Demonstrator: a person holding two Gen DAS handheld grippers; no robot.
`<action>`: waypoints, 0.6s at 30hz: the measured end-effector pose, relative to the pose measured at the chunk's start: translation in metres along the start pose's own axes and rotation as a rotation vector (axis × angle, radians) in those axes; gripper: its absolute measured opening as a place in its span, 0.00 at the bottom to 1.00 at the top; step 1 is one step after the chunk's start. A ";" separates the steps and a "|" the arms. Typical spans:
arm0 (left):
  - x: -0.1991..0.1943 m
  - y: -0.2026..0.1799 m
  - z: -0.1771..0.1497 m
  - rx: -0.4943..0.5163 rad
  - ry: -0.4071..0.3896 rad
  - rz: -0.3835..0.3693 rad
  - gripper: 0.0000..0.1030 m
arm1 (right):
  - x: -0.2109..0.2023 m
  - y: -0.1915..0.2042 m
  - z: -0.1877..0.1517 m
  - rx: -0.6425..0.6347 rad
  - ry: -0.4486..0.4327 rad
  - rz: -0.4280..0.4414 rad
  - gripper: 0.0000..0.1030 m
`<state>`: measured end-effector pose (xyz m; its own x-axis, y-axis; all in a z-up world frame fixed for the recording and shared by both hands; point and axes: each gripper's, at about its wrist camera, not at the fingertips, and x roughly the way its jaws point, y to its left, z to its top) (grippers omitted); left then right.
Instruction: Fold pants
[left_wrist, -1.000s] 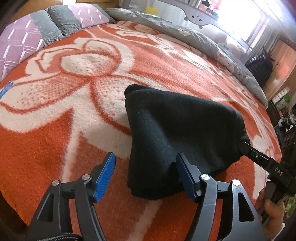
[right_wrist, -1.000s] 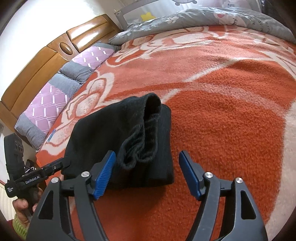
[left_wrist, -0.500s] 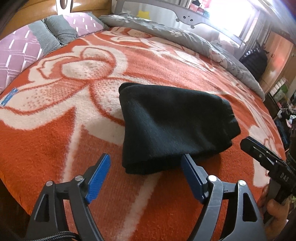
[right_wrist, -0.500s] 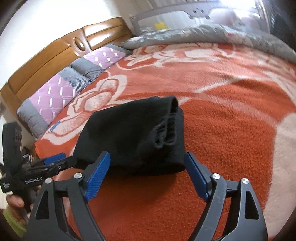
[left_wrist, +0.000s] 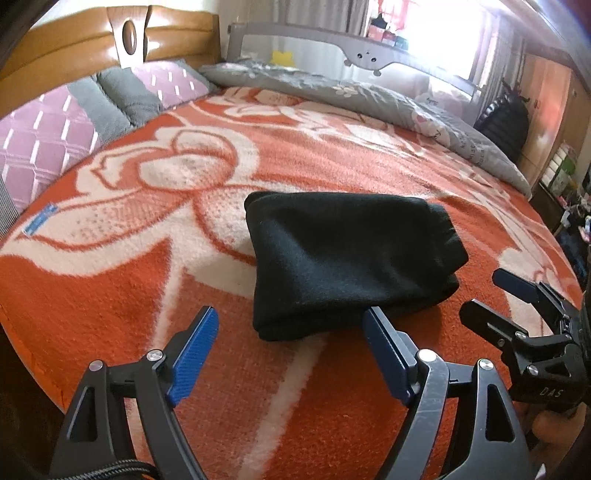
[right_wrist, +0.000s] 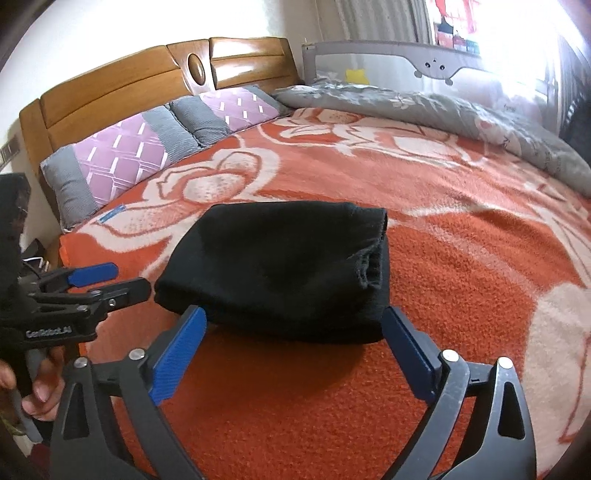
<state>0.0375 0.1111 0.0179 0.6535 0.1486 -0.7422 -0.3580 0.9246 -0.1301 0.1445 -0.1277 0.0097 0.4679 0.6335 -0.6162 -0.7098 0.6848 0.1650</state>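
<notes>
Black pants (left_wrist: 347, 258) lie folded into a compact bundle on the orange-and-white floral blanket (left_wrist: 110, 291) covering the bed, toward the near edge and nearer the headboard end than the far side. In the right wrist view the bundle (right_wrist: 280, 266) shows stacked layers at its right end, where a cuff or waistband edge bunches.

Left gripper (left_wrist: 291, 354): jaws spread wide, blue pads apart, holding nothing. Its right pad sits just beside the bundle's near edge; contact cannot be judged. Seen from the right wrist, it (right_wrist: 110, 280) hovers just beside the bundle's left end, apart from the cloth.

Right gripper (right_wrist: 291, 350): also released, jaws wide, straddling the bundle's near edge without pinching it. From the left wrist it (left_wrist: 495, 299) sits near the bundle's right end, not touching.

Purple-and-grey pillows (right_wrist: 122, 155) line the wooden headboard (right_wrist: 122, 85). A grey quilt (left_wrist: 369, 96) is heaped along the far edge, against a grey bed rail (left_wrist: 332, 40).
</notes>
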 end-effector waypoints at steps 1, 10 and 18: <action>-0.001 -0.001 -0.001 0.004 -0.006 0.001 0.80 | -0.001 0.001 -0.001 -0.005 -0.004 0.002 0.95; -0.004 -0.001 -0.008 -0.001 -0.024 0.012 0.82 | 0.001 0.007 -0.007 -0.031 -0.013 -0.001 0.97; 0.002 -0.001 -0.013 0.004 -0.027 0.034 0.84 | 0.006 0.009 -0.012 -0.026 -0.018 -0.009 0.97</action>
<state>0.0311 0.1057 0.0080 0.6589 0.1889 -0.7281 -0.3775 0.9203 -0.1028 0.1347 -0.1222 -0.0019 0.4839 0.6338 -0.6035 -0.7188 0.6811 0.1390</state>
